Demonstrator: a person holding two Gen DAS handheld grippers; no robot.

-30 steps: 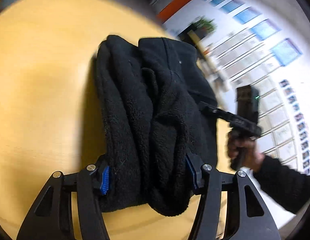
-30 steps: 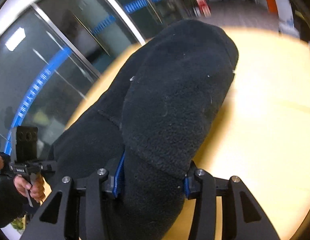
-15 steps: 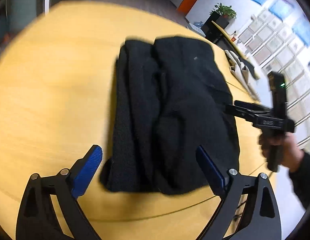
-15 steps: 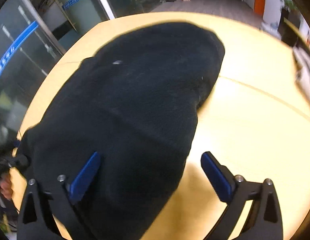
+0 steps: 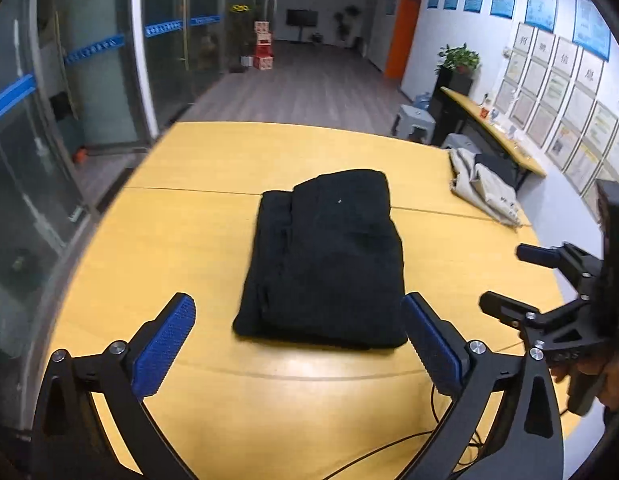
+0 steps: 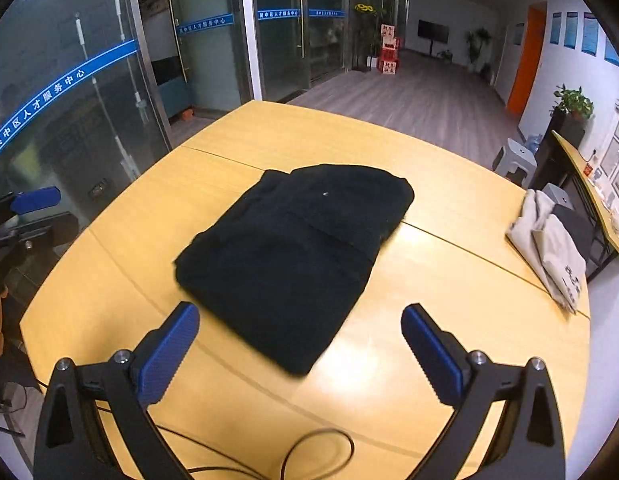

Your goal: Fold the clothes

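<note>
A black fleece garment point(image 5: 325, 256) lies folded into a neat rectangle on the yellow table point(image 5: 181, 248). It also shows in the right wrist view point(image 6: 293, 248). My left gripper point(image 5: 299, 344) is open and empty, held just short of the garment's near edge. My right gripper point(image 6: 299, 344) is open and empty, above the garment's near corner without touching it. The right gripper also shows at the right of the left wrist view point(image 5: 509, 280), and the left gripper at the left edge of the right wrist view point(image 6: 41, 212).
A folded beige garment point(image 5: 481, 188) lies at the table's far right edge, also in the right wrist view point(image 6: 549, 248). A black cable point(image 6: 309, 448) loops on the near table edge. Glass walls stand left, a second desk and stools right.
Both grippers let go of the black garment, opened wide and drew back and up. The garment now lies flat and folded on the table.
</note>
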